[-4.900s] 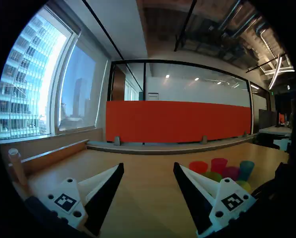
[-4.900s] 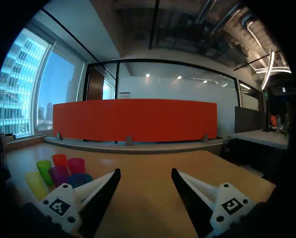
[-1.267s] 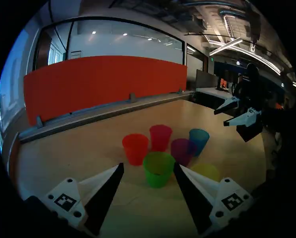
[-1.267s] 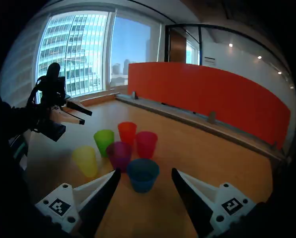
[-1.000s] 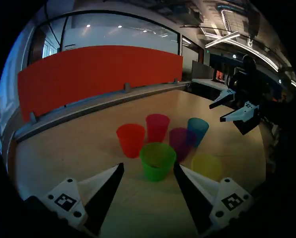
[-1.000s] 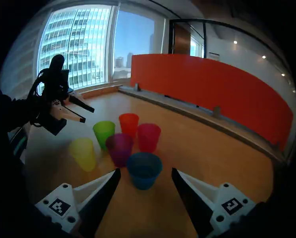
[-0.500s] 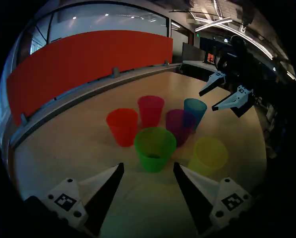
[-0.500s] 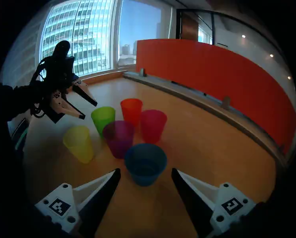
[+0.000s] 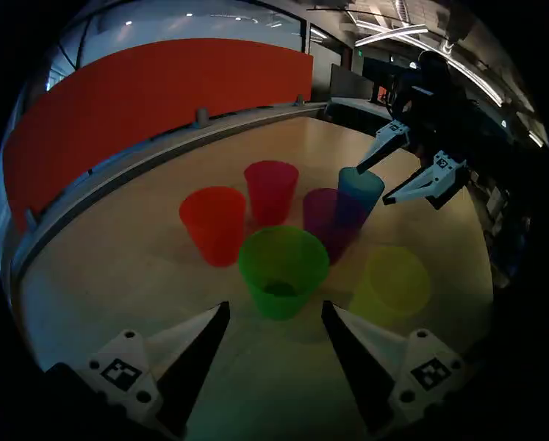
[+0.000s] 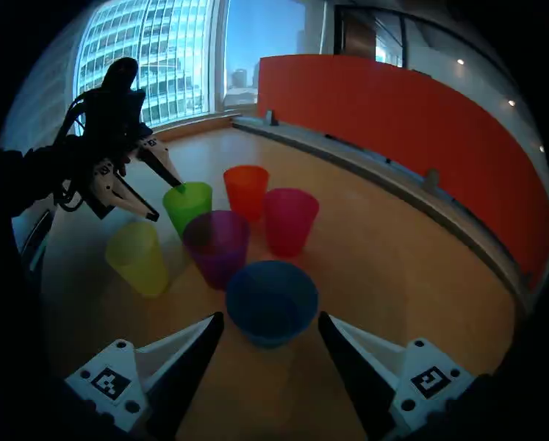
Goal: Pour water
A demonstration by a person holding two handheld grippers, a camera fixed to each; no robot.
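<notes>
Green plastic sat foremost in the left gripper view: a green cup (image 9: 283, 270) stood upright on the wooden table (image 9: 120, 272), just ahead of the left gripper (image 9: 274, 305). That gripper's jaws were spread wide and held nothing, and the cup was lined up with the gap but untouched. Behind it stood a red cup (image 9: 213, 223), a pink cup (image 9: 271, 189), a purple cup (image 9: 331, 220) and a blue cup (image 9: 360, 189), with a yellow cup (image 9: 395, 283) off to one side, all close together. Farther off, the right gripper (image 9: 373, 185) hovered by the blue cup, jaws apart and empty. In the right gripper view the blue cup sat nearest, just ahead of that gripper's wide-open, empty jaws, with the purple cup behind it. The left gripper hung beside the green cup's rim. Whether any cup held water could not be told. The cups looked thin, light and bendy, so they would likely tip or squash easily. A gentle squeeze around the middle of the wall, below the rim, seemed the safest hold.
</notes>
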